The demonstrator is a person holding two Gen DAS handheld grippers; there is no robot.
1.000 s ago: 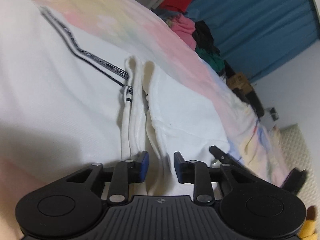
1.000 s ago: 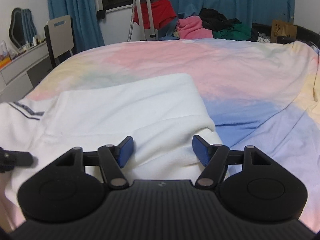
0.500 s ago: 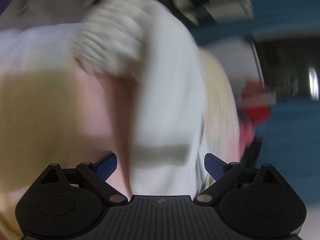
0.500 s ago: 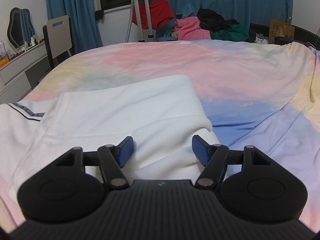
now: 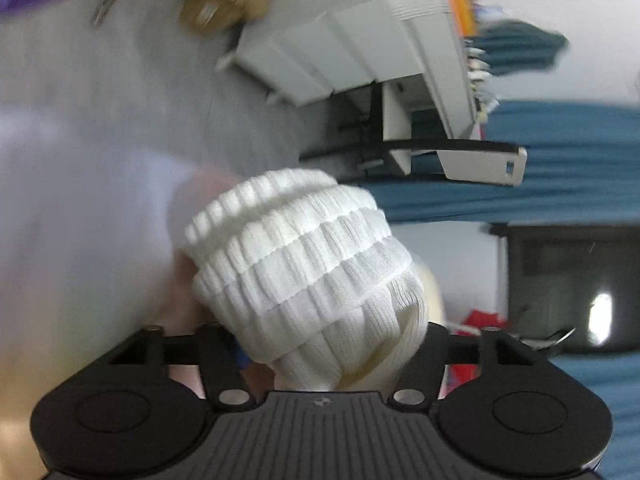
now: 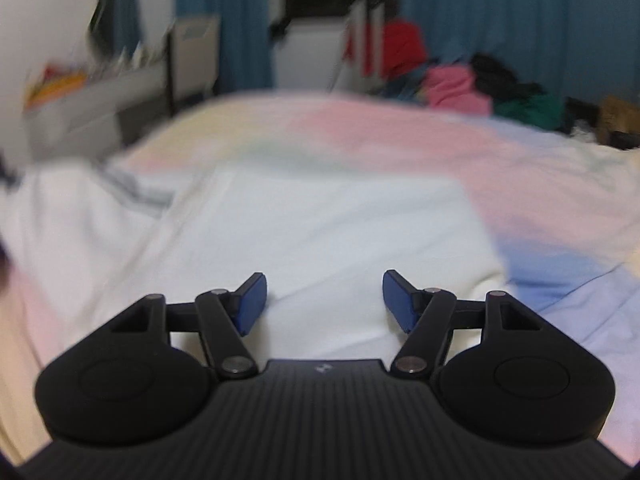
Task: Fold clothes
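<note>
A white garment point(image 6: 320, 232) with a dark striped trim point(image 6: 132, 192) lies partly folded on the pastel bedspread point(image 6: 400, 148). My right gripper point(image 6: 324, 304) is open and empty, low over the garment's near fold. In the left wrist view, the garment's bunched ribbed cuff point(image 5: 304, 276) fills the space between the wide-spread jaws of my left gripper point(image 5: 332, 356) and hides its fingertips. I cannot tell whether the fingers touch the cuff. The view is blurred.
A heap of red, pink, black and green clothes point(image 6: 460, 84) lies at the bed's far side before blue curtains point(image 6: 520, 20). A chair point(image 6: 192, 60) and white desk point(image 5: 360, 40) stand left of the bed.
My left gripper opened from a near-shut grip on the garment's edge, swung left, and now sits at the ribbed cuff. My right gripper stayed open and shifted slightly over the fold.
</note>
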